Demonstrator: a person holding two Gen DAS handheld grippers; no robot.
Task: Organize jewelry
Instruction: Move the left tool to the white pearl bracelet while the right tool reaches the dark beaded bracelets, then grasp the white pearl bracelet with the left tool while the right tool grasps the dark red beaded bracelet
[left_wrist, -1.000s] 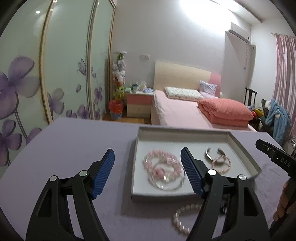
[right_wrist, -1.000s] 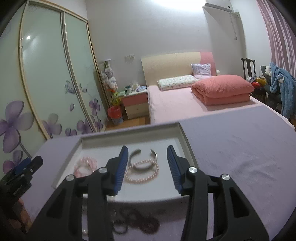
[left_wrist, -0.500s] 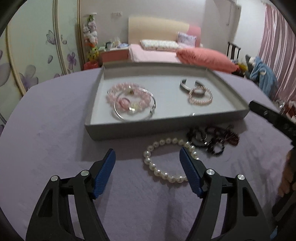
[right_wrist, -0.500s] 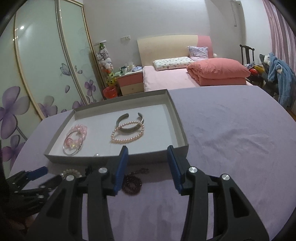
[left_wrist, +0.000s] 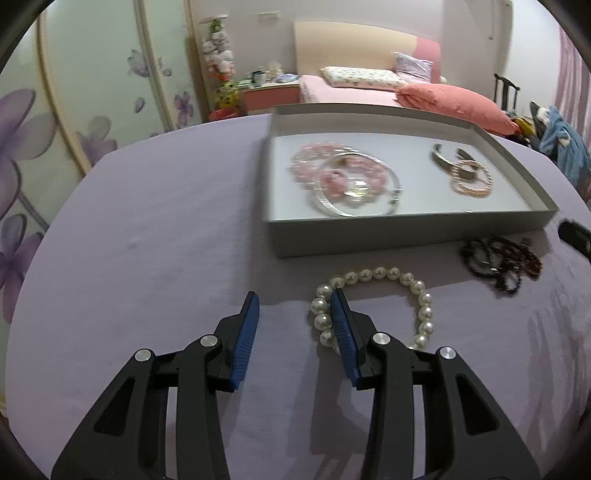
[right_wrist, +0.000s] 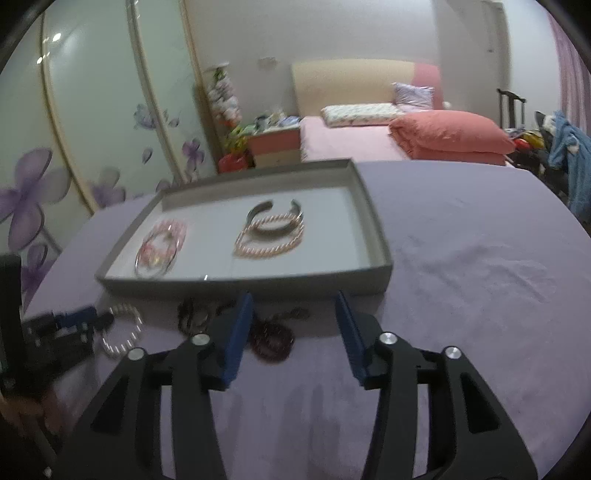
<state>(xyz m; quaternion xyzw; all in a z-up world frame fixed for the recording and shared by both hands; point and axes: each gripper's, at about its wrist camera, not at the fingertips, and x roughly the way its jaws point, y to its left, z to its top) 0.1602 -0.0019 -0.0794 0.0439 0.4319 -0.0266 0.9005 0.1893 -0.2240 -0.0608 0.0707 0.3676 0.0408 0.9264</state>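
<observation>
My left gripper (left_wrist: 294, 297) hangs low over the purple tablecloth (left_wrist: 155, 236) with its blue pads spread and nothing between them. Its right pad lies across the left arc of the white pearl bracelet (left_wrist: 373, 275); I cannot tell whether it touches the beads or only covers them, and the finger hides the strand's near part. The bracelet lies on the cloth just in front of the grey tray (left_wrist: 402, 236).

My right gripper (right_wrist: 294, 299) is also spread and empty, hovering near the tray's front wall. Its left finger cuts off part of a dark reddish bead bracelet (right_wrist: 271, 341) on the cloth. Beside that is a tangle of dark beads (right_wrist: 192, 317), too blurred for me to count the pieces. In the left view that dark pile (left_wrist: 498, 260) sits right of the pearls, near the tray's corner.

Inside the tray, a pink bead bracelet (left_wrist: 314, 162) and a silver bangle (left_wrist: 321, 201) overlap at the left, smeared by motion. At the right, a metal cuff (right_wrist: 275, 216) overlaps a strand of small pinkish pearls (right_wrist: 258, 249).

At the right view's left edge the other gripper shows only as a dark blur.
</observation>
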